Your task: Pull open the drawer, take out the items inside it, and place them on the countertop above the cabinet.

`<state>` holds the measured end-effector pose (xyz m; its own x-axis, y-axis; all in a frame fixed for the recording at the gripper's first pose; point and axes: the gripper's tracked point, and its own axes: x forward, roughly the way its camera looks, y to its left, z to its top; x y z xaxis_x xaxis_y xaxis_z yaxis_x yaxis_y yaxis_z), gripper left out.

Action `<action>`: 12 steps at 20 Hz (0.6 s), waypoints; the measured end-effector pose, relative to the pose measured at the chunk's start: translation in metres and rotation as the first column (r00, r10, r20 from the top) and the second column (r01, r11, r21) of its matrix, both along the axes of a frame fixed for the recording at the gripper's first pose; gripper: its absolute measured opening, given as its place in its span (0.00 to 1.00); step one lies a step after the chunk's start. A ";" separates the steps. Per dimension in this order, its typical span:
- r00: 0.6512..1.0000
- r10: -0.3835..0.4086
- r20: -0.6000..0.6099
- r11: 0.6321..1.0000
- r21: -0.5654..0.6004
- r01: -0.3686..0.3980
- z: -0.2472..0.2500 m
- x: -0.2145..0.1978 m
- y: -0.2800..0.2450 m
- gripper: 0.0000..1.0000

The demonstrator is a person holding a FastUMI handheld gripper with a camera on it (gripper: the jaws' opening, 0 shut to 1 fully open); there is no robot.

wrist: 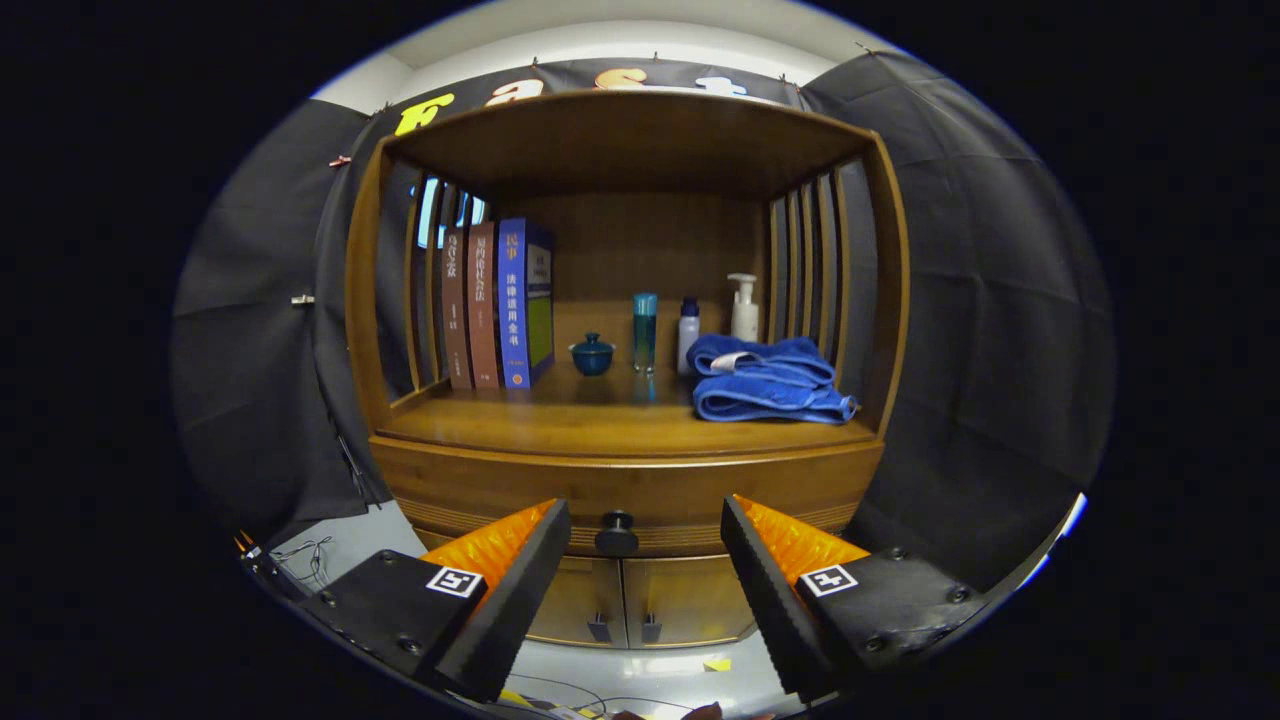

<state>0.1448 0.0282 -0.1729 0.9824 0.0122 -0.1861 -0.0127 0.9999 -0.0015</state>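
Wooden drawer point(625, 490) knob point(617, 533) between spread fingers point(520, 580).

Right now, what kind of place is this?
Likely a staged recording booth, not a home: black cloth wall behind one wooden cabinet, cables on the floor. The open gripper faces the drawer knob.

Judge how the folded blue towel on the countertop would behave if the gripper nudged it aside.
The folded blue towel looks soft, so it would likely bunch or unfold rather than slide. It touches the bottles behind it; the pump bottle might tip. The gripper is open.
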 end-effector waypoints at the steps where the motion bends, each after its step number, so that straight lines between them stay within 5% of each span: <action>1: 1.000 0.010 -0.008 1.000 0.005 -0.010 -0.009 0.008 0.005 0.99; 9: 0.996 0.023 -0.087 0.999 0.036 -0.020 -0.072 0.073 0.018 1.00; 12: 0.996 0.035 -0.079 0.998 0.047 -0.031 -0.075 0.079 0.022 0.69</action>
